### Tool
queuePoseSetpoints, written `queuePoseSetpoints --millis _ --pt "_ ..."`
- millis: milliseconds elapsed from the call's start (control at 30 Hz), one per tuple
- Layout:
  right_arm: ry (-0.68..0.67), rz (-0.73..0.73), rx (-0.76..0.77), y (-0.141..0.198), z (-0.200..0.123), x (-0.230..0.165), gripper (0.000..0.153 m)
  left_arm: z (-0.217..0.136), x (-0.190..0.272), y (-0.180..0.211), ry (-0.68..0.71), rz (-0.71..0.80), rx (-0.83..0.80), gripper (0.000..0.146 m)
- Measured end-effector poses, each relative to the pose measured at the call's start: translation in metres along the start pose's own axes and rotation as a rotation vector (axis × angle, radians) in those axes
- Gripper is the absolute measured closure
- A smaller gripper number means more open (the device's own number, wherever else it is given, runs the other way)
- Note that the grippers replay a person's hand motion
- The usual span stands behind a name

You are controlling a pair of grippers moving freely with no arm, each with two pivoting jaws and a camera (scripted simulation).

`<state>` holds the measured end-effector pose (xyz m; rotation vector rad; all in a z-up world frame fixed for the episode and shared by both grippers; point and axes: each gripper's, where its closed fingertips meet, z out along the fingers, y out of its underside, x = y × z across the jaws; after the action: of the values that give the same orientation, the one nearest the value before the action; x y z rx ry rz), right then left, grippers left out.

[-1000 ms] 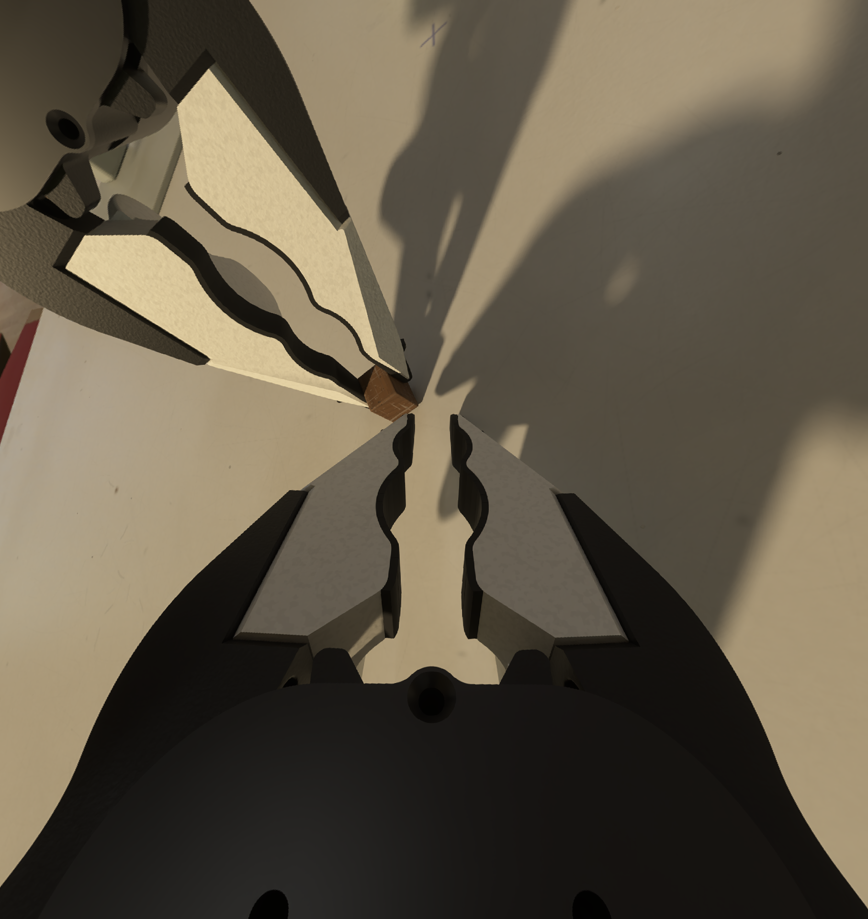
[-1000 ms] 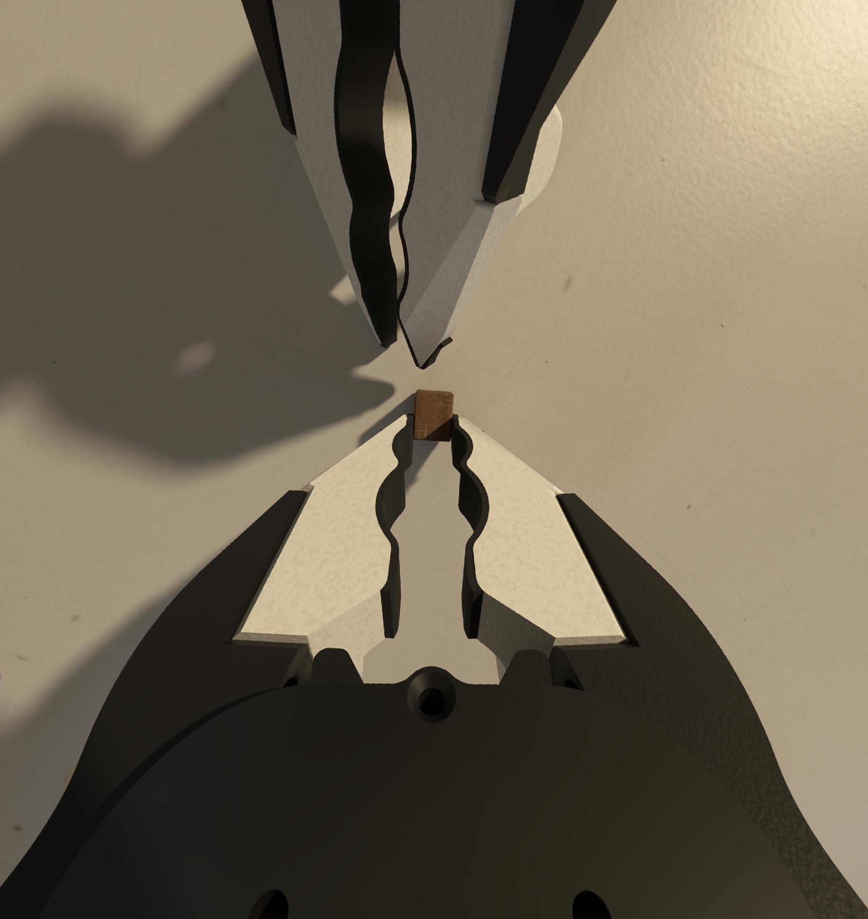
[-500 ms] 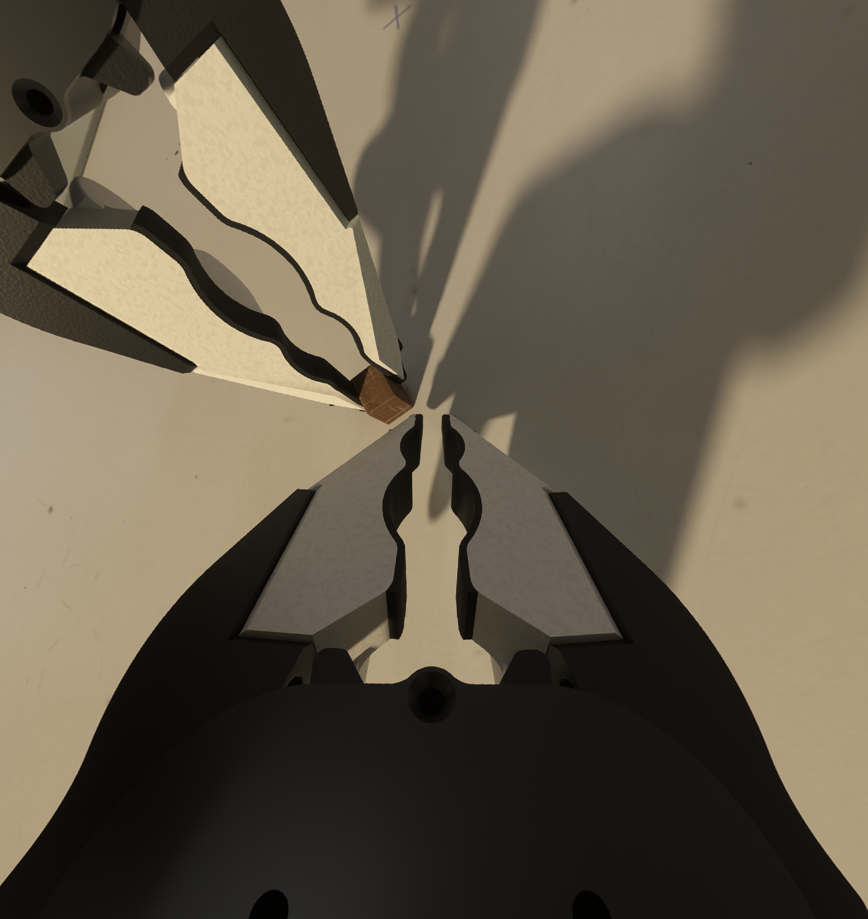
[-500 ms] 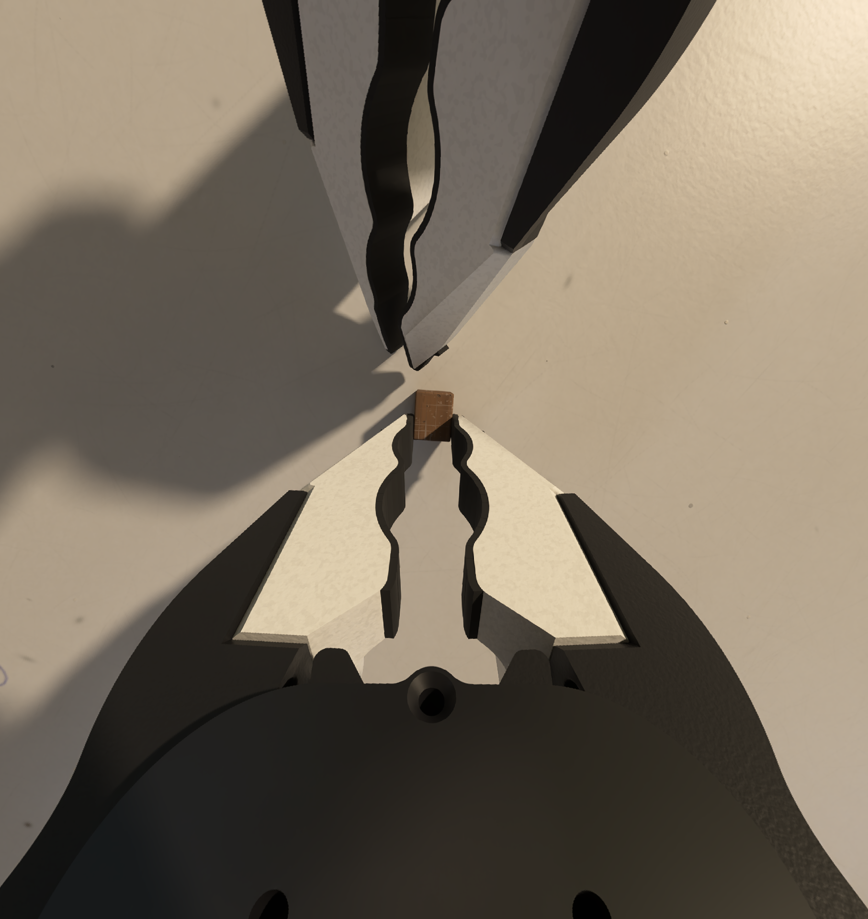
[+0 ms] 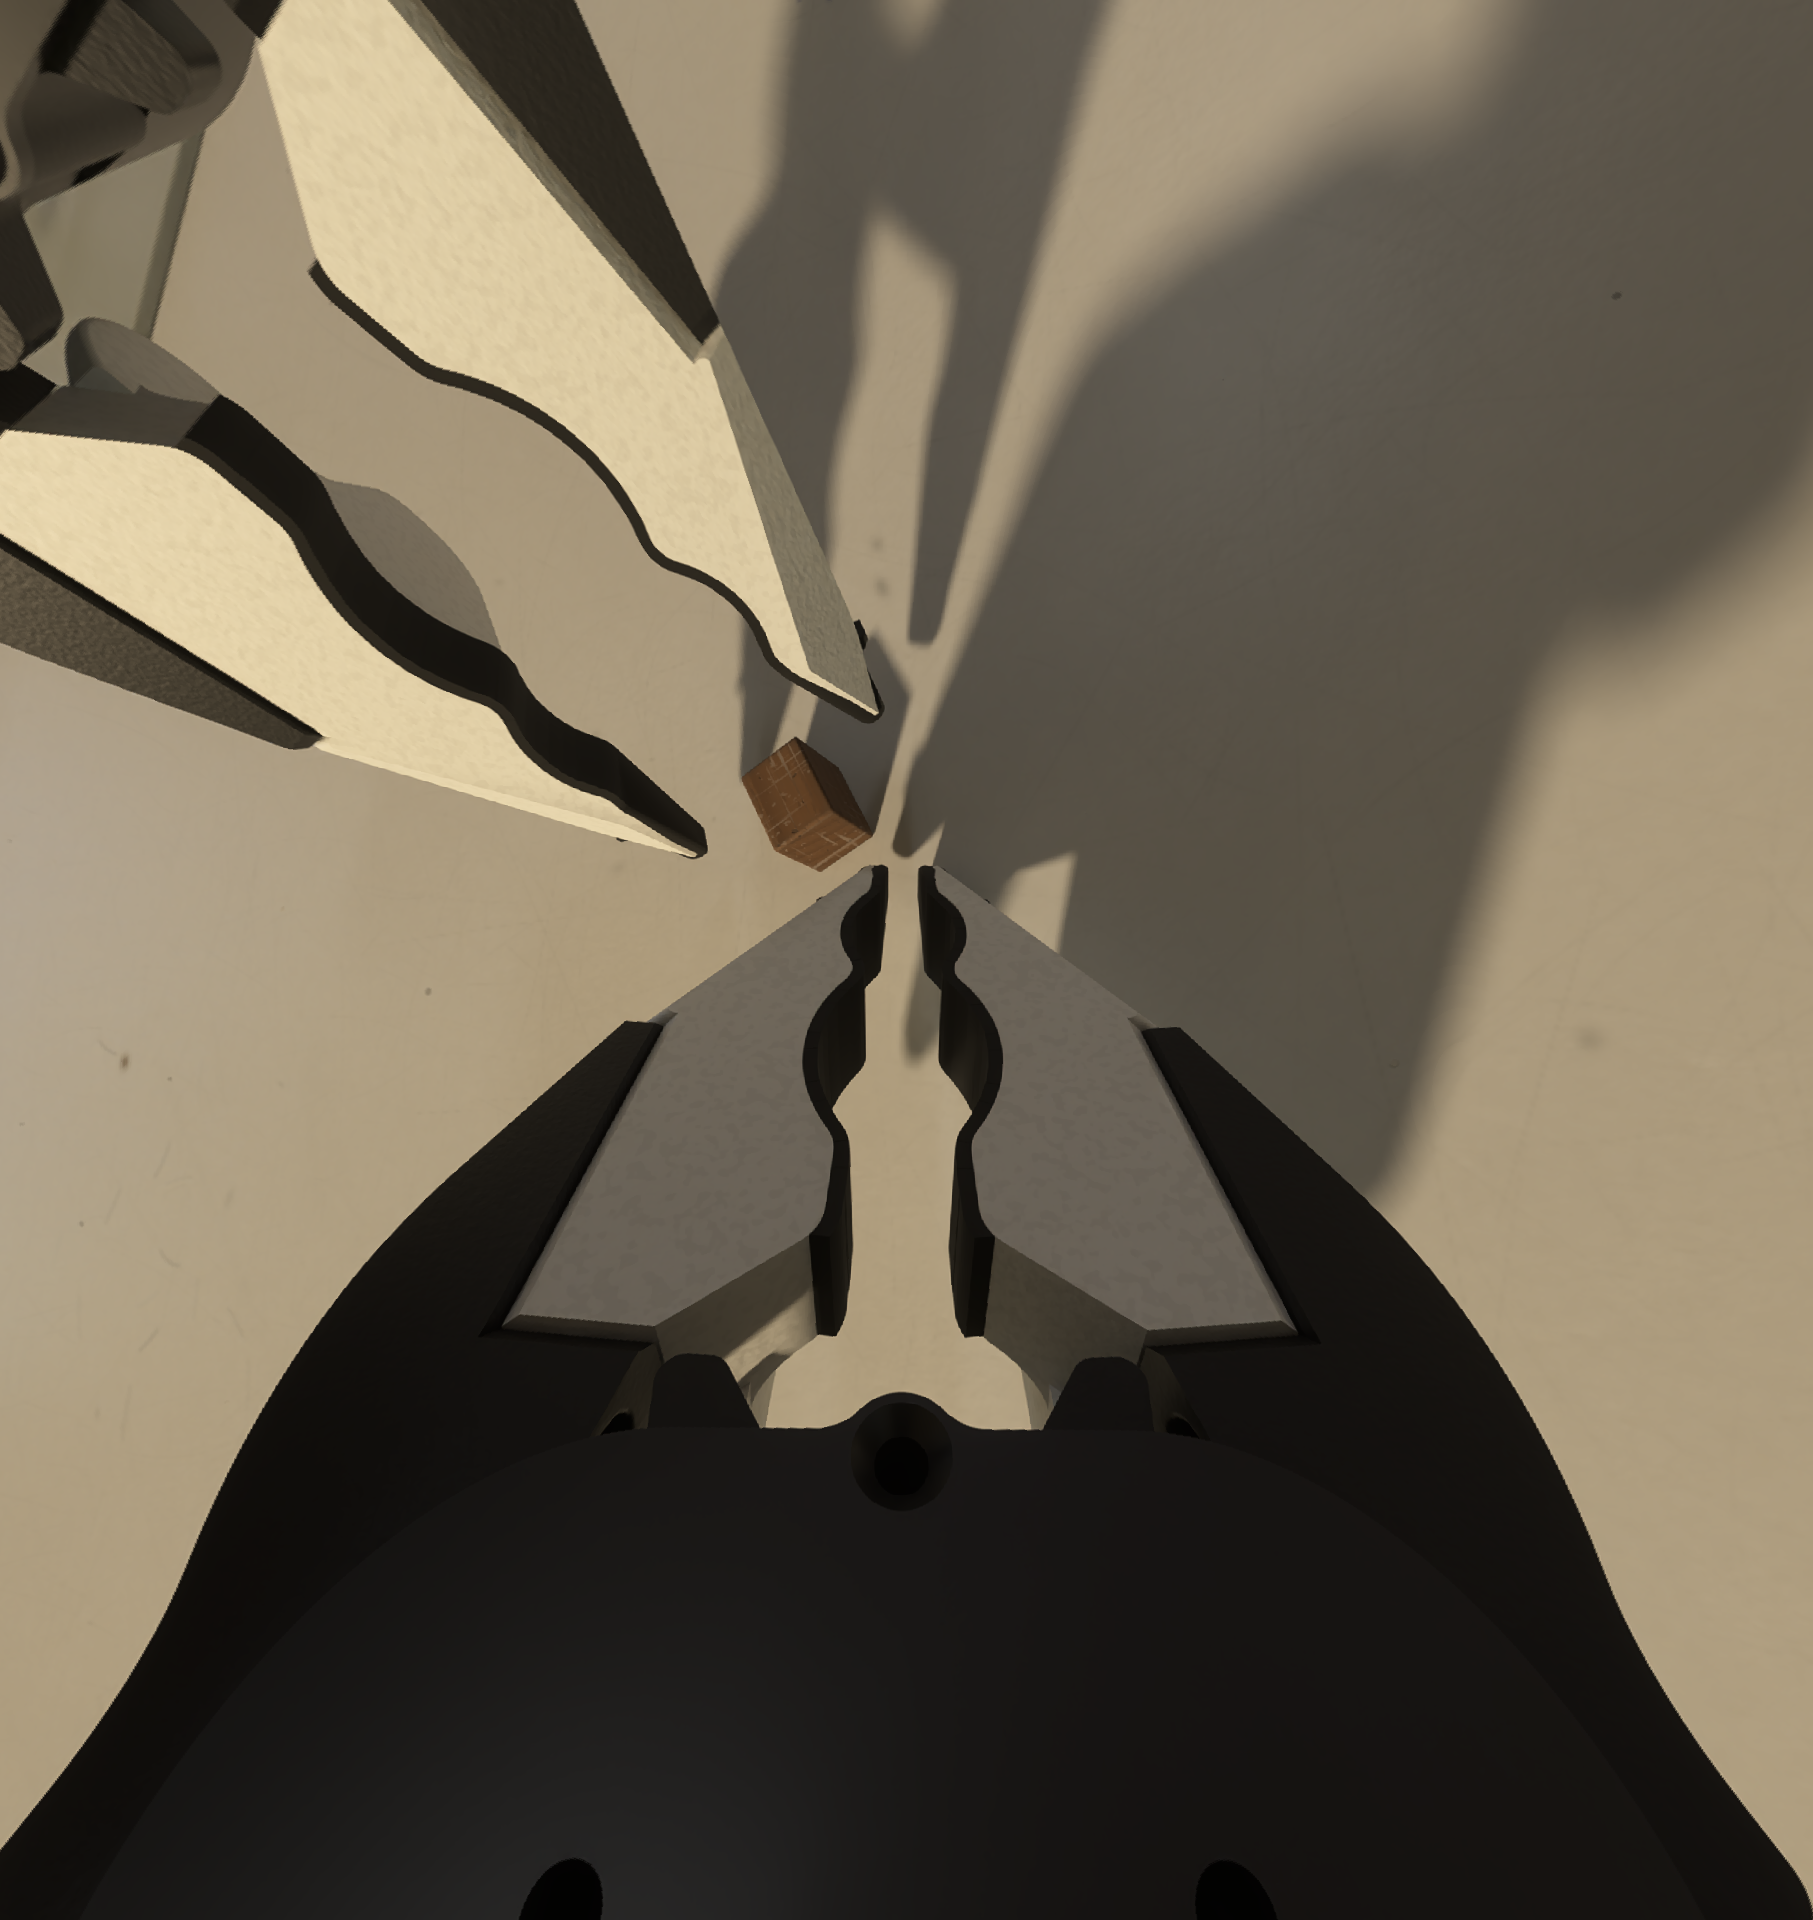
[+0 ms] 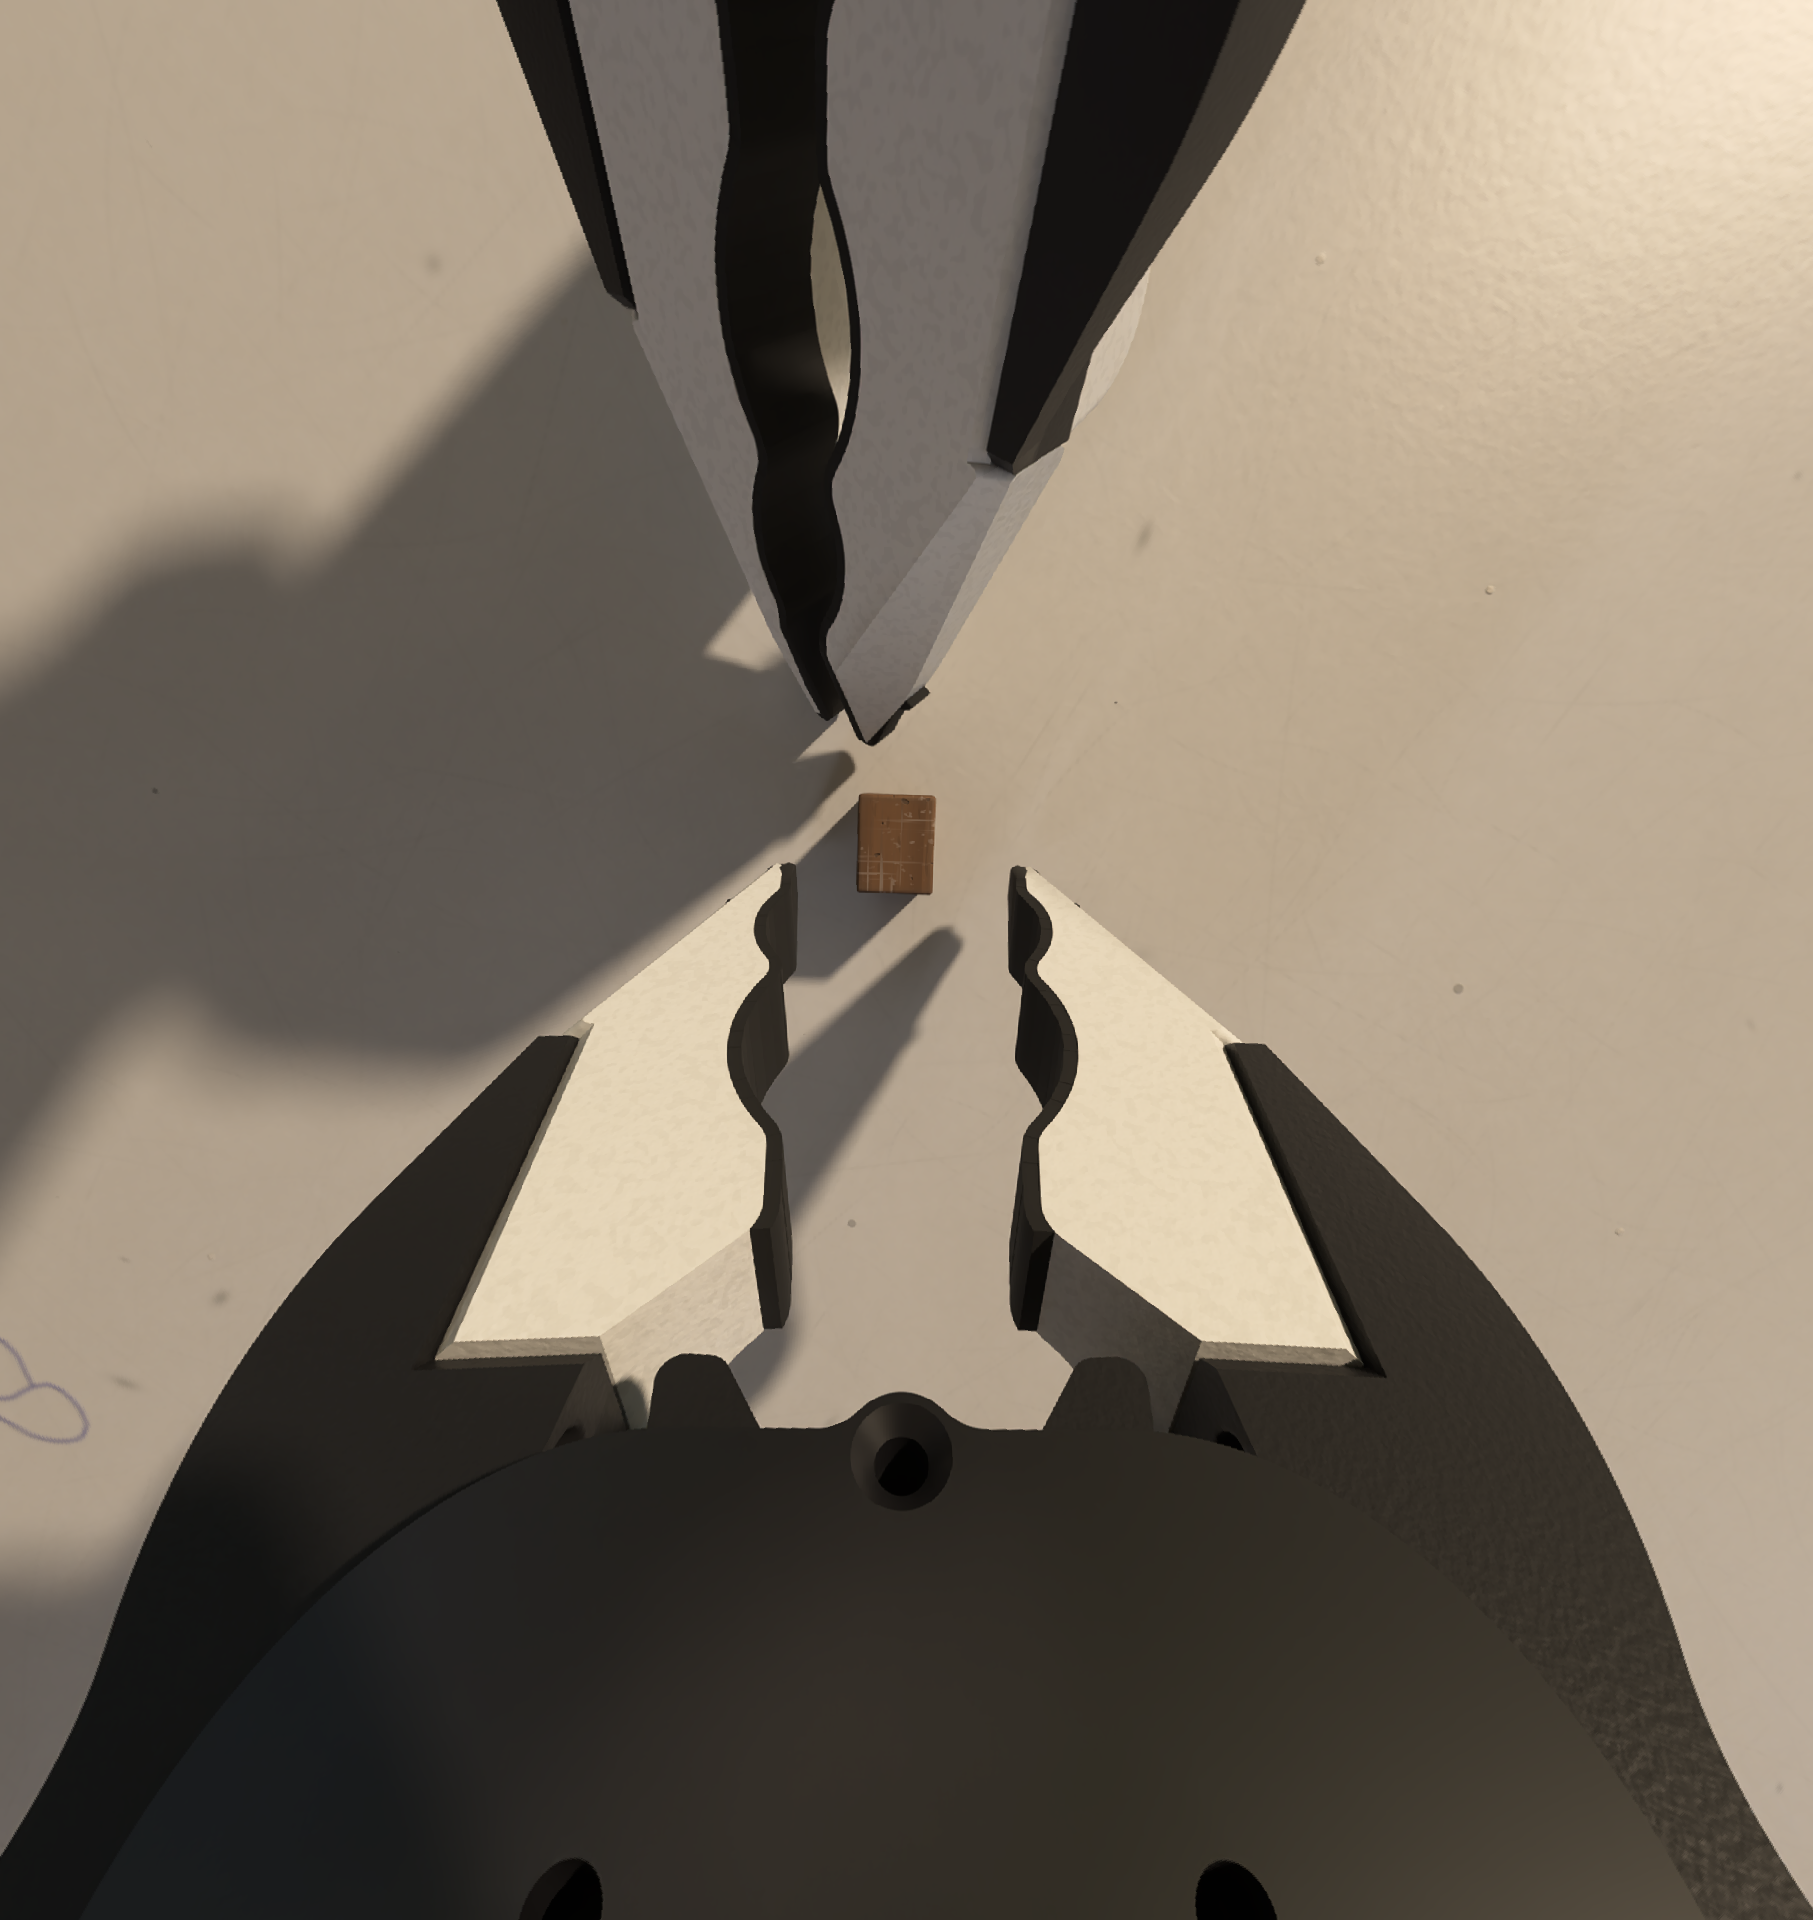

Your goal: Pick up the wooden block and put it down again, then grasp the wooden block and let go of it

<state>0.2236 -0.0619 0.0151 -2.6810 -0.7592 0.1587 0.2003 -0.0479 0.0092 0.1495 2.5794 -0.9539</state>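
Two grippers face each other over one wooden block (image 6: 896,843) lying free on the table (image 6: 1504,727).

From left to right: left gripper (image 5: 902,871), jaws nearly closed on nothing, block just beyond and left of its tips; right gripper (image 6: 896,881) spread wide, block centred just past its fingertips, likely nearer for the next grasp.

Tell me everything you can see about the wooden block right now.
The wooden block is a small brown cuboid with scuffed, pale-scratched faces that look like wood. It lies flat on the beige table, apparently touching nothing else. It sits just beyond the tips of the open right gripper, clear of both fingers. The left gripper, nearly shut, points at it from the opposite side without touching.
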Motion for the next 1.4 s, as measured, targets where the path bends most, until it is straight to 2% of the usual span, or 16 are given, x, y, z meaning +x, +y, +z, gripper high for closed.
queuePoseSetpoints --millis 133,400,433,467,500,967,1300,1333,1400 --pt "0.000 0.026 0.039 -0.0035 -0.0043 0.0004 0.112 -0.0009 -0.0026 -0.0010 0.004 0.008 0.011 0.132" --pt "0.009 0.019 0.016 0.0030 0.0044 0.0010 0.113 0.0010 -0.0063 -0.0022 -0.022 0.037 0.001 0.131" --pt "0.019 0.013 0.015 0.0029 0.0045 0.0019 0.121 0.0012 -0.0061 -0.0019 -0.022 0.037 0.000 0.131" --pt "0.024 0.011 0.015 0.0028 0.0046 0.0024 0.137 0.0012 -0.0065 -0.0017 -0.024 0.036 -0.001 0.131" --pt "0.026 0.010 0.015 0.0028 0.0047 0.0027 0.138 0.0011 -0.0070 -0.0013 -0.028 0.036 -0.002 0.131" --pt "0.021 0.013 0.034 0.0010 0.0041 -0.0015 0.138 0.0010 -0.0049 -0.0022 -0.026 0.048 0.004 0.132" --pt "0.035 0.012 0.022 0.0026 0.0044 -0.0007 0.138 0.0029 -0.0034 -0.0025 0.003 0.052 -0.008 0.137" --pt "0.035 0.017 0.022 0.0027 0.0037 -0.0004 0.123 0.0029 -0.0035 -0.0024 0.004 0.054 -0.011 0.137" --pt "0.036 0.026 0.031 0.0025 0.0010 0.0005 0.113 0.0030 -0.0039 -0.0024 0.002 0.062 -0.017 0.137"
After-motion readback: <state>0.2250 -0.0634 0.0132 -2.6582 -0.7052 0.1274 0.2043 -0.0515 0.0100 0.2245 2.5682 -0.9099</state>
